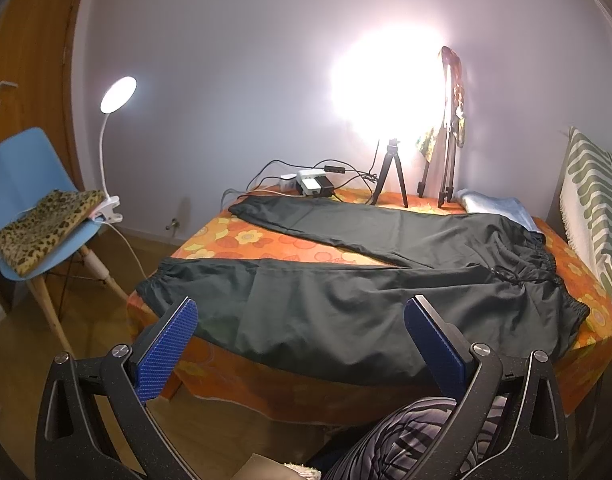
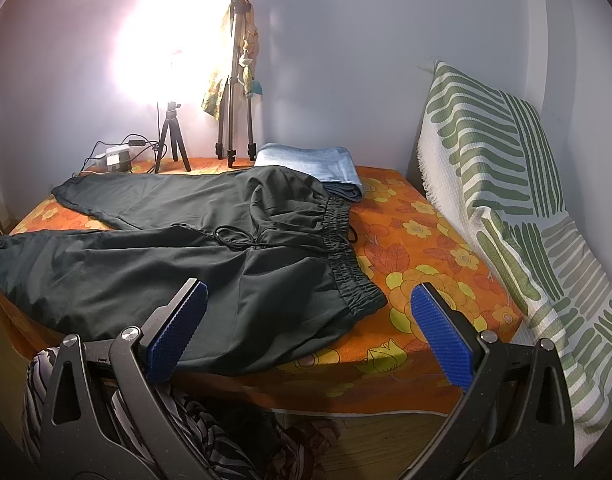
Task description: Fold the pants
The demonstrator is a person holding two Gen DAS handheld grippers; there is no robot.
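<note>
Dark green pants [image 1: 346,300] lie spread flat on the table with the orange flowered cloth [image 1: 241,240]. The legs point left and are parted in a V; the elastic waistband is on the right [image 2: 346,268] with its drawstring loose on top. The near leg hangs a little over the table's front edge. My left gripper [image 1: 301,316] is open and empty, held off the front edge before the near leg. My right gripper [image 2: 310,300] is open and empty, held before the waistband's near corner.
Folded blue jeans [image 2: 318,164] lie at the back right, under the pants' hip. Two tripods [image 1: 390,176], a bright lamp, chargers and cables [image 1: 314,184] stand along the back. A blue chair [image 1: 29,208] with a clip lamp is left; a leaf-patterned blanket [image 2: 506,200] is right.
</note>
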